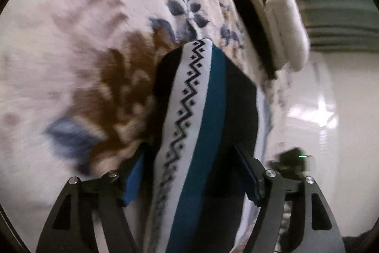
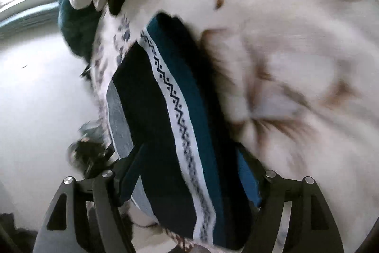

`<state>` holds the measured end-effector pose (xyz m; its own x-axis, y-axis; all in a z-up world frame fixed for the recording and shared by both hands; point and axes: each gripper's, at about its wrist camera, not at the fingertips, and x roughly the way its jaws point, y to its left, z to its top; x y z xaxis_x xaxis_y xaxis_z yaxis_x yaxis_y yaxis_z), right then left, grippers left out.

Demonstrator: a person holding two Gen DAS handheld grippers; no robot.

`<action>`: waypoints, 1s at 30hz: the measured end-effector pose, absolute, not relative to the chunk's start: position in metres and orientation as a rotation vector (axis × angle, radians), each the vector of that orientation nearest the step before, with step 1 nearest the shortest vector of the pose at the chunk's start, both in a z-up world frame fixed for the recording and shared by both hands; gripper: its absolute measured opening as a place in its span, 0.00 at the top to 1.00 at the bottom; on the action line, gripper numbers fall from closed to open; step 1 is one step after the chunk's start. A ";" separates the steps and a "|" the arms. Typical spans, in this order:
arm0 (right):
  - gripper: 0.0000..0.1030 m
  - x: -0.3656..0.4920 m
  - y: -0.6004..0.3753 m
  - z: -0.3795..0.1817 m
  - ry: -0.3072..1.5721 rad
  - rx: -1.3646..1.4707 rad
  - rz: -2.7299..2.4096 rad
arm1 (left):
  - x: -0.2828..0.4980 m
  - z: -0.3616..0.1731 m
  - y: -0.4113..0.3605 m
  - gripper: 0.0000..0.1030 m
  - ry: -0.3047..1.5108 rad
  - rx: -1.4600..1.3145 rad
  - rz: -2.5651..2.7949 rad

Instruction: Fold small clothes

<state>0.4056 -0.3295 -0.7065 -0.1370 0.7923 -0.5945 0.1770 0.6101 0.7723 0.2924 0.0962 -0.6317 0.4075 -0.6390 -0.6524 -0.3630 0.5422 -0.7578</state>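
Two sets of tongs hang over one striped garment (image 1: 196,115) lying on a floral bedspread (image 1: 78,23), near the bed's edge. The left tongs (image 1: 189,172) stand wide apart with the dark, teal and white zigzag-banded cloth between their fingers; whether the pads press it I cannot tell through the blur. The right tongs (image 2: 189,172) straddle the same garment likewise. Farther along the bed lies a stack of folded pale and black clothes (image 1: 279,23).
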 end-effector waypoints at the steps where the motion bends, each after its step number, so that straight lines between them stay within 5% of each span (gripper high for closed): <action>1: 0.25 0.407 -0.320 -0.717 1.670 0.825 0.691 | 0.295 -0.636 0.094 0.29 1.183 -1.061 -0.239; 7: 0.27 0.407 -0.284 -0.728 1.692 0.821 0.843 | 0.305 -0.631 0.077 0.35 1.132 -1.091 -0.290; 8: 0.35 0.406 -0.279 -0.727 1.685 0.826 0.858 | 0.305 -0.627 0.076 0.58 1.126 -1.094 -0.298; 9: 0.62 0.403 -0.275 -0.725 1.684 0.825 0.868 | 0.305 -0.623 0.075 0.66 1.124 -1.092 -0.297; 10: 0.70 0.401 -0.272 -0.723 1.685 0.820 0.857 | 0.305 -0.617 0.076 0.68 1.121 -1.095 -0.293; 21: 0.75 0.408 -0.304 -0.632 1.521 0.863 0.800 | 0.366 -0.533 0.068 0.70 1.135 -1.027 -0.377; 30: 0.75 0.498 -0.335 -0.519 1.332 0.856 0.720 | 0.518 -0.435 0.032 0.70 1.047 -0.897 -0.517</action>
